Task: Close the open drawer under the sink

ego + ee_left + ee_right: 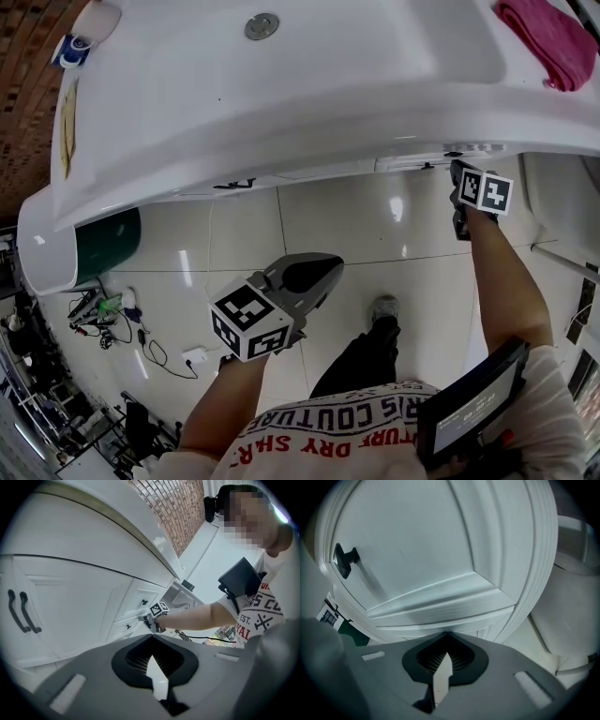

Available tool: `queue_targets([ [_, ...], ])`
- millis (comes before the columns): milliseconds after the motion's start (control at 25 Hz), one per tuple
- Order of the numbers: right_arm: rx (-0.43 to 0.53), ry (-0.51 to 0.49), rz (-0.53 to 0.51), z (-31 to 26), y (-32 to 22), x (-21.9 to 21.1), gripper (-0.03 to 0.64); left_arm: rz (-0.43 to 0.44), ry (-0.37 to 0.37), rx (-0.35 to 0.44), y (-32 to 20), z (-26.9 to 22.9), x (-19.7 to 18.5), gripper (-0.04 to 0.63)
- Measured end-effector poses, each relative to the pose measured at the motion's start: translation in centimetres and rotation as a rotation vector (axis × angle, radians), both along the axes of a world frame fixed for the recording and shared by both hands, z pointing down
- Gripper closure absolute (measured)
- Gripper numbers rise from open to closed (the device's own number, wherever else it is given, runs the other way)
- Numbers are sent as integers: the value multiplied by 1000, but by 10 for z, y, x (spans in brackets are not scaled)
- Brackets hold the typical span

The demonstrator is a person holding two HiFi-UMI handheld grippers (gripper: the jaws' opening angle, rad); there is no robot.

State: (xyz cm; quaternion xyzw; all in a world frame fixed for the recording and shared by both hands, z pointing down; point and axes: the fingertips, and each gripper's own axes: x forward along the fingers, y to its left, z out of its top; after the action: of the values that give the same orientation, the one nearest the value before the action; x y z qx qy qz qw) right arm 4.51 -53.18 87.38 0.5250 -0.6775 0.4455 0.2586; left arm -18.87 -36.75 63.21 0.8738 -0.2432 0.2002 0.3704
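While the right tool [447,637], jaws pressed together, seemingly touches the front of the white drawer [440,550] under the sink [281,84], the left tool [151,638], likewise pressed together and empty, hangs above the floor [375,234].

Pink towel [548,42] edge-cropped, floor clutter [103,314] — indistinct

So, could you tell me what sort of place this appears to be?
Most likely a bathroom: there is a white sink basin with a drain, a pink towel on its rim, and a white drawer front beneath it.
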Motion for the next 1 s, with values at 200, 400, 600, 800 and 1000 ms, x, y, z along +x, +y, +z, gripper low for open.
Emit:
queue_targets([
  [200, -28, -30, -36, -12, 17, -1, 609, 11, 11, 7, 2, -11, 13, 612],
  [400, 17, -114, -147, -65, 62, -22, 609, 21, 32, 26, 10, -35, 32, 612],
  [600, 75, -251, -344, -162, 150, -58, 609, 17, 47, 52, 30, -63, 51, 612],
  [800, 129, -357, -443, -259, 237, -73, 609, 17, 52, 107, 77, -108, 74, 612],
  [1000, 215, -401, -525, -344, 322, -68, 609, 17, 44, 200, 150, -163, 100, 611],
])
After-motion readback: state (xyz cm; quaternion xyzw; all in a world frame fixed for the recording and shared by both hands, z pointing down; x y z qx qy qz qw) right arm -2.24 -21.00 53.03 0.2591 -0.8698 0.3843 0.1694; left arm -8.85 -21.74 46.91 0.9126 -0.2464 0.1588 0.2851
